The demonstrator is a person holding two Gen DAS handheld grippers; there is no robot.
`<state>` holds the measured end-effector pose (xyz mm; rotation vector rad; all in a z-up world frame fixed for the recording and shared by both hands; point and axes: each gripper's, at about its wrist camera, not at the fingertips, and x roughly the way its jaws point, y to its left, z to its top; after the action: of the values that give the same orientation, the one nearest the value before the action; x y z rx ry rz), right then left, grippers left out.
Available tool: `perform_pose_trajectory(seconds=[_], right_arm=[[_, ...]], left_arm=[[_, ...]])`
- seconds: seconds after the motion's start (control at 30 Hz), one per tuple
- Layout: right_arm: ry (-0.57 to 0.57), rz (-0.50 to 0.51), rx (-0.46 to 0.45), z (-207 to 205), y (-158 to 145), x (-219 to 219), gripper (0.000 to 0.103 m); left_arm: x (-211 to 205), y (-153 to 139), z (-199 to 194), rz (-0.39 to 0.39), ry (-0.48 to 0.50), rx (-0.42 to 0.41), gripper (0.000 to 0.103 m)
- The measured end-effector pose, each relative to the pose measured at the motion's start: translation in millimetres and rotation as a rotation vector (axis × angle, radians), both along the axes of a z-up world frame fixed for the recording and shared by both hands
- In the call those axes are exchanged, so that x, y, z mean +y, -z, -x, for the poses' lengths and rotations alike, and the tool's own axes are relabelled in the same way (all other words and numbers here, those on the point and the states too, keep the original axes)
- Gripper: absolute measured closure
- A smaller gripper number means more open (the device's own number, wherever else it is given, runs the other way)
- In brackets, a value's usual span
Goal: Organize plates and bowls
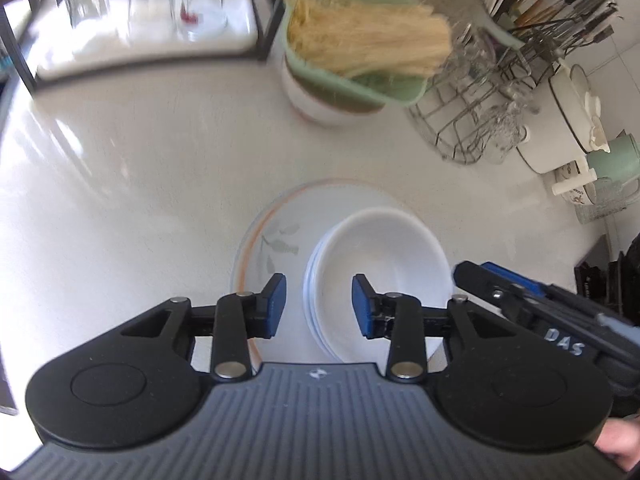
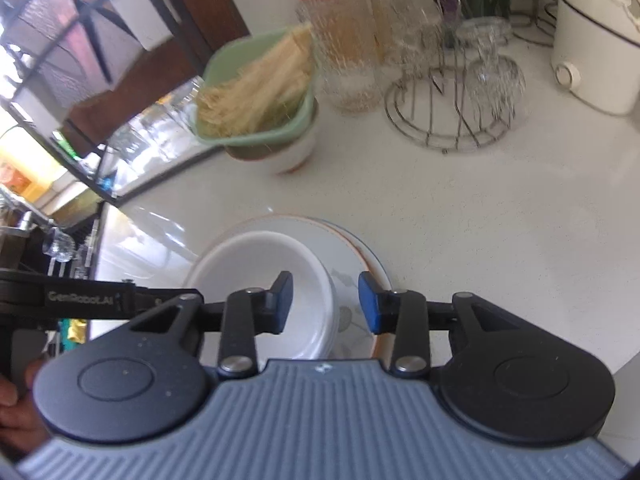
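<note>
Bowls point(image 1: 380, 264) sit nested on the plate point(image 1: 276, 240) to save desk point(image 1: 120, 168) room; left gripper point(image 1: 319, 304) and right gripper point(image 2: 325, 300) both half open, empty (hovering near the stack).

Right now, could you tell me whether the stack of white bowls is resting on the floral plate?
Touching. In the left wrist view the white bowls sit directly on the floral plate, overlapping its right half with no gap visible.

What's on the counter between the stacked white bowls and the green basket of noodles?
Nothing: bare white counter between bowls and green basket, in both wrist views.
</note>
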<state>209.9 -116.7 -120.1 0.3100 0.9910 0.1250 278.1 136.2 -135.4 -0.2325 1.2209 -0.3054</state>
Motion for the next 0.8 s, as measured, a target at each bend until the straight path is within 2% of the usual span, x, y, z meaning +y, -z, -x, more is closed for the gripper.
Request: perform_pose_trajectory(seconds=[0.13, 0.2, 0.43, 0.57, 0.7, 0.8], right_arm=[[-0.045, 0.003, -0.055, 7.3, -21.5, -5.4, 0.064], [-0.054, 0.000, -0.072, 10.7, -31.9, -8.5, 0.064], [-0.048, -0.019, -0.170, 26.1, -76.9, -22.7, 0.064], [-0.048, -0.036, -0.256, 43.0, -107.1, -34.3, 0.064], [-0.043, -0.055, -0.337, 65.0, -131.6, -44.5, 0.064], [-0.039, -0.054, -0.393, 84.0, -142.1, -50.5, 0.064]], left_arm=[[-6.8, -27.4, 14.9, -0.044, -0.018, -0.077, 0.061], [-12.9, -44.3, 24.9, -0.091, -0.029, -0.123, 0.061], [-19.6, -105.8, 61.4, -0.114, -0.077, -0.267, 0.061], [-21.4, -137.9, 83.3, -0.114, -0.098, -0.352, 0.061], [-20.4, -162.1, 108.0, -0.057, -0.131, -0.422, 0.061], [-24.2, -175.3, 126.4, -0.042, -0.145, -0.466, 0.061]])
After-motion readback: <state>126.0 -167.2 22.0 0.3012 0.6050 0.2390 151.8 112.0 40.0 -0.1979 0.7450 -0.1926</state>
